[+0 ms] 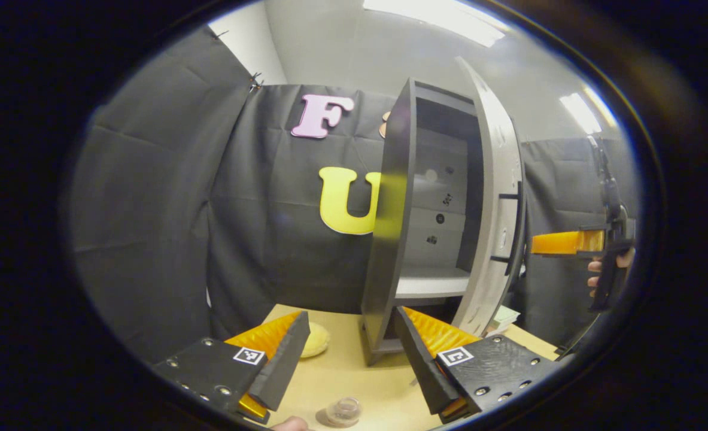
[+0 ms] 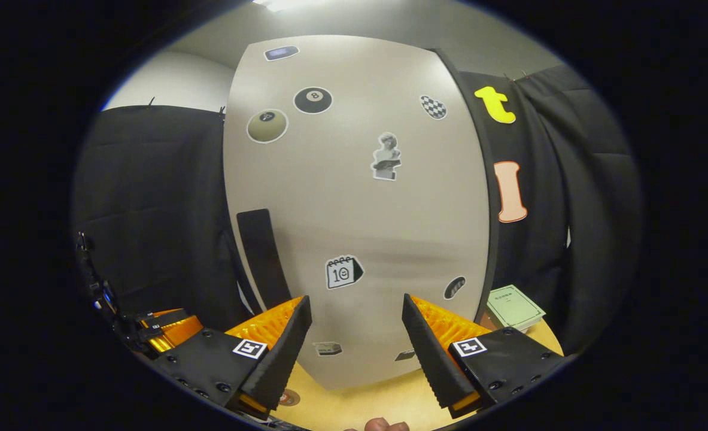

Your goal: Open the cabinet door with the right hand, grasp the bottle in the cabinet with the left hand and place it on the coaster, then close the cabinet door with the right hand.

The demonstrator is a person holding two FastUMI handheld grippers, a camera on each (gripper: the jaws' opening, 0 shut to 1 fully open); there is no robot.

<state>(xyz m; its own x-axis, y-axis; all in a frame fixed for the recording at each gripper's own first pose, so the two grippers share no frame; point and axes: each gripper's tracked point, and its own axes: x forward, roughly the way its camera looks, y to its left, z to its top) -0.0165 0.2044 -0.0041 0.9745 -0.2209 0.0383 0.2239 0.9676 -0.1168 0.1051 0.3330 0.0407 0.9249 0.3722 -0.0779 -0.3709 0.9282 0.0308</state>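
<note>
Cabinet door [image 2: 359,209] ajar; sticker [image 2: 343,272] reads "10" | both hand-held grippers [image 1: 354,353] [image 2: 356,341] agape, empty

Illumination comes from overhead ceiling light panels [image 1: 437,21], which appear overexposed in the left gripper view. The booth's black cloth wall [image 1: 150,209] absorbs light and renders dim. The cabinet door [image 2: 359,197] is evenly lit, with a soft shadow band across its lower part. Fisheye distortion bows straight edges toward the rim. Near-field objects at the bottom appear slightly soft.
</note>
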